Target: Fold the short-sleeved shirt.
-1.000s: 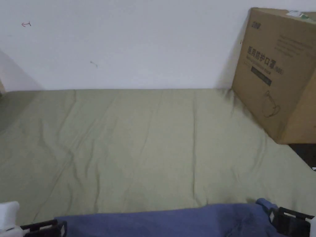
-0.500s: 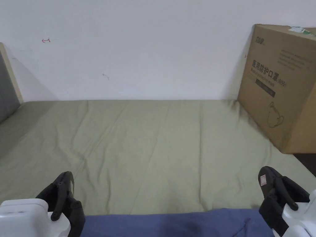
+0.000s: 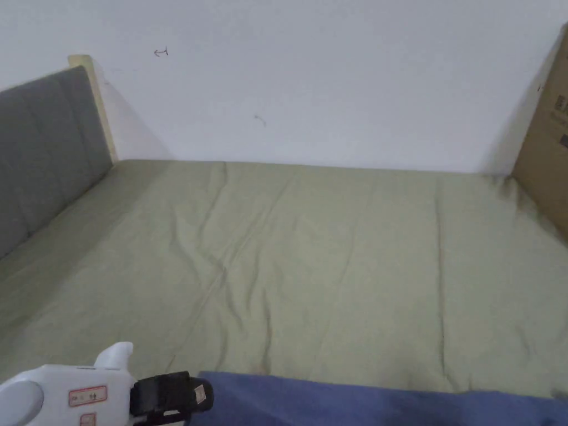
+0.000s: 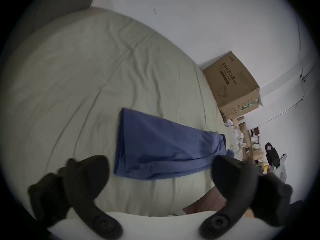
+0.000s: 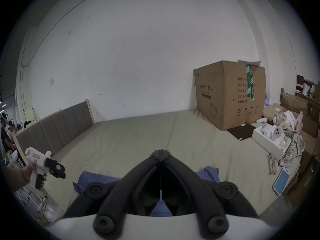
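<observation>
The olive-green bed sheet (image 4: 121, 67) carries the blue short-sleeved shirt (image 4: 161, 145), folded into a long strip near its front edge. The left gripper (image 4: 161, 178) hovers just short of the strip's end, jaws wide apart and empty. The right gripper (image 5: 160, 152) is closed tip to tip, gripping nothing. Judged step — between folds; next, both must take the strip's ends to fold it across.

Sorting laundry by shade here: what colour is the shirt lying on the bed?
The shirt is plain blue, no pattern visible; the left gripper view shows it best.

left gripper (image 4: 160, 172) jaws apart, right gripper (image 5: 161, 151) jaws together
</observation>
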A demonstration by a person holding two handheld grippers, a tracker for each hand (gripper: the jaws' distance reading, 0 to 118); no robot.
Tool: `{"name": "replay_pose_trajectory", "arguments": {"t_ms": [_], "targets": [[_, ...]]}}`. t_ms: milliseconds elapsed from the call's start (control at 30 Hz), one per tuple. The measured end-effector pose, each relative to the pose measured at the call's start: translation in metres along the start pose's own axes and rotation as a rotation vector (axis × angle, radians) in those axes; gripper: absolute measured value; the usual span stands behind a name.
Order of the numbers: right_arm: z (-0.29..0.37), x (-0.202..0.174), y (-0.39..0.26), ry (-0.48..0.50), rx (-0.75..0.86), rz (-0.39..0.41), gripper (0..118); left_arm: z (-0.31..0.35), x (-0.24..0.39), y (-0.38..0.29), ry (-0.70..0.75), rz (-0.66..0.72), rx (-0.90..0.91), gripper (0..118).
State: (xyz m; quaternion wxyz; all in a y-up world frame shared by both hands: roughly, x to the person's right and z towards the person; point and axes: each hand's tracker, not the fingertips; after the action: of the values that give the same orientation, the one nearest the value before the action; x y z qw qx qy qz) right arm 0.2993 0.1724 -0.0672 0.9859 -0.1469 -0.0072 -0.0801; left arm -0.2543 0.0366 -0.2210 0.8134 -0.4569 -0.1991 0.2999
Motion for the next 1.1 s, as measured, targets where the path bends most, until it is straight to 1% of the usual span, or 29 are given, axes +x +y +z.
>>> {"name": "replay_pose_trajectory", "arguments": {"t_ms": [67, 200, 267, 300, 367, 467, 500, 533, 567, 600, 633, 667, 700, 733, 767, 800, 833, 867, 900, 933, 1000, 1067, 1100], "targets": [[-0.009, -0.004, 0.0, 0.006, -0.033, 0.006, 0, -0.017, -0.027, 0.008, -0.017, 0.043, -0.052, 117], [-0.023, -0.017, 0.001, 0.028, -0.083, 0.05, 0, -0.055, -0.068, 0.015, -0.058, 0.126, -0.061, 117], [-0.029, -0.019, -0.002, 0.045, -0.103, 0.08, 0, -0.07, -0.083, 0.017, -0.174, 0.179, -0.049, 118], [-0.032, -0.021, -0.002, 0.054, -0.113, 0.09, 0, -0.071, -0.085, 0.019, -0.215, 0.187, -0.032, 118], [-0.038, -0.028, -0.004, 0.067, -0.132, 0.101, 0, -0.084, -0.075, 0.021, -0.278, 0.214, -0.071, 118], [-0.05, -0.033, -0.008, 0.08, -0.164, 0.095, 0, -0.102, -0.066, 0.012, -0.287, 0.15, -0.062, 118], [-0.052, -0.036, -0.011, 0.082, -0.175, 0.089, 0, -0.105, -0.065, 0.011, -0.357, 0.156, -0.075, 118], [-0.056, -0.037, -0.012, 0.086, -0.186, 0.082, 0, -0.109, -0.067, 0.01, -0.432, 0.202, -0.101, 118], [-0.058, -0.038, -0.014, 0.092, -0.194, 0.074, 0, -0.11, -0.06, 0.006, -0.481, 0.255, -0.101, 110], [-0.06, -0.038, -0.015, 0.098, -0.203, 0.069, 0, -0.111, -0.054, 0.003, -0.513, 0.291, -0.109, 84], [-0.06, -0.043, -0.016, 0.097, -0.211, 0.067, 0, -0.12, -0.055, -0.001, -0.464, 0.314, -0.127, 20], [-0.061, -0.043, -0.017, 0.095, -0.218, 0.067, 0, -0.128, -0.054, -0.005, -0.338, 0.306, -0.147, 6], [-0.062, -0.044, -0.018, 0.1, -0.228, 0.065, 0, -0.14, -0.062, -0.011, -0.096, 0.272, -0.159, 6], [-0.062, -0.044, -0.019, 0.103, -0.236, 0.063, 0, -0.142, -0.069, -0.015, -0.246, 0.311, -0.129, 6], [-0.06, -0.046, -0.019, 0.102, -0.241, 0.064, 0, -0.134, -0.06, -0.01, -0.294, 0.326, -0.078, 6], [-0.06, -0.046, -0.019, 0.102, -0.243, 0.065, 0, -0.133, -0.053, -0.006, -0.207, 0.249, -0.111, 6], [-0.059, -0.046, -0.019, 0.103, -0.245, 0.065, 0, -0.129, -0.046, -0.003, -0.16, 0.183, -0.109, 6], [-0.058, -0.045, -0.019, 0.105, -0.248, 0.064, 0, -0.121, -0.036, 0.001, -0.079, 0.112, -0.091, 6], [-0.056, -0.043, -0.019, 0.107, -0.249, 0.064, 0, -0.109, -0.022, 0.005, 0.014, 0.016, -0.078, 6], [-0.054, -0.041, -0.018, 0.107, -0.248, 0.062, 0, -0.098, -0.011, 0.008, 0.073, -0.069, -0.073, 6], [-0.049, -0.037, -0.018, 0.104, -0.242, 0.045, 0, -0.07, 0.028, 0.003, 0.242, -0.335, -0.047, 6], [-0.045, -0.032, -0.019, 0.106, -0.24, 0.028, 0, -0.052, 0.057, -0.007, 0.502, -0.604, -0.013, 6], [-0.042, -0.03, -0.02, 0.106, -0.237, 0.025, 0, -0.046, 0.066, -0.012, 0.627, -0.702, 0.001, 6]]}}
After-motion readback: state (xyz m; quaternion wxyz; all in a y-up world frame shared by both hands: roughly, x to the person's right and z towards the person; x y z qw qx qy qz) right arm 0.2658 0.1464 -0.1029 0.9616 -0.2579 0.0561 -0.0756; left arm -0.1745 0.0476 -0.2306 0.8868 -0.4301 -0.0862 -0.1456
